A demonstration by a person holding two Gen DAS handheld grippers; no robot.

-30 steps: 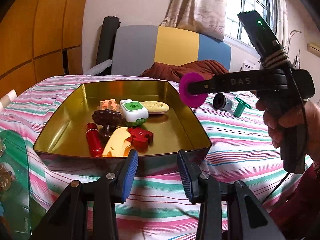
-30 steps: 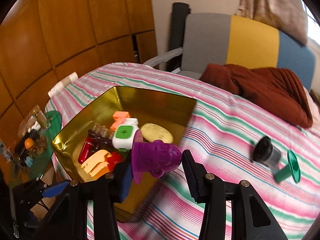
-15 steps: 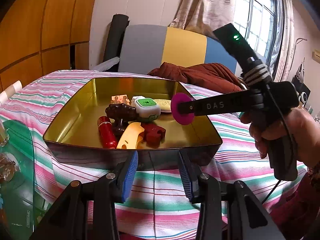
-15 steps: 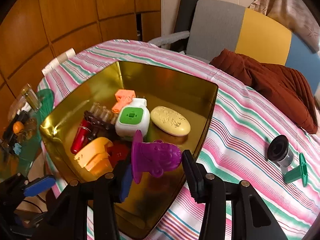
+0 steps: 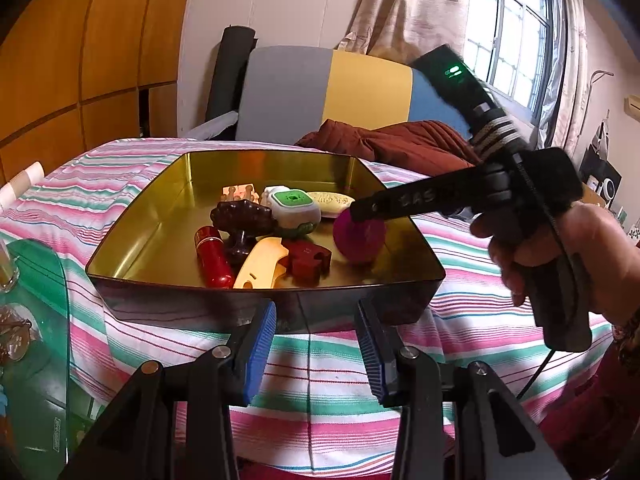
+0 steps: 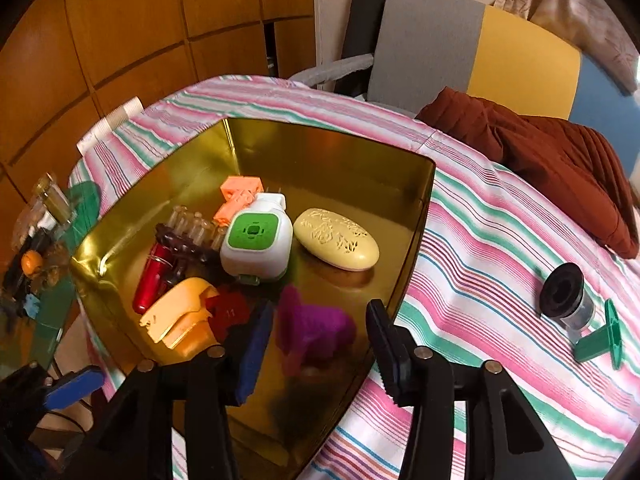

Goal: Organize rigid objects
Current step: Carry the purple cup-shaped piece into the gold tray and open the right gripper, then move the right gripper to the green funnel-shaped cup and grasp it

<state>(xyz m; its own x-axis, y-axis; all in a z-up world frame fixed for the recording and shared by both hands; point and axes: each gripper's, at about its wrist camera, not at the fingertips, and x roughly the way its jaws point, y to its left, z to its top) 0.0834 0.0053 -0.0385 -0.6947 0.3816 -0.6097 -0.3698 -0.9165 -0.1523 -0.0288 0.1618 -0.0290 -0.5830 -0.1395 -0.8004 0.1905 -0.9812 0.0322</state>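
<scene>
A gold tin tray on the striped tablecloth holds several small objects: a white and green device, a yellow oval soap, a red tube, a dark brown knob. A purple plastic piece is blurred, between and just below my right gripper's open fingers, over the tray's near right part. My left gripper is open and empty in front of the tray's near wall.
A black eyepiece and a green plastic piece lie on the cloth right of the tray. A brown cushion and a chair stand behind. A green glass shelf with clutter is at the left.
My right gripper carried the purple piece over the tray, lowered it and opened; the piece has left the fingers and drops into the tray. The left gripper stayed open before the tray.
</scene>
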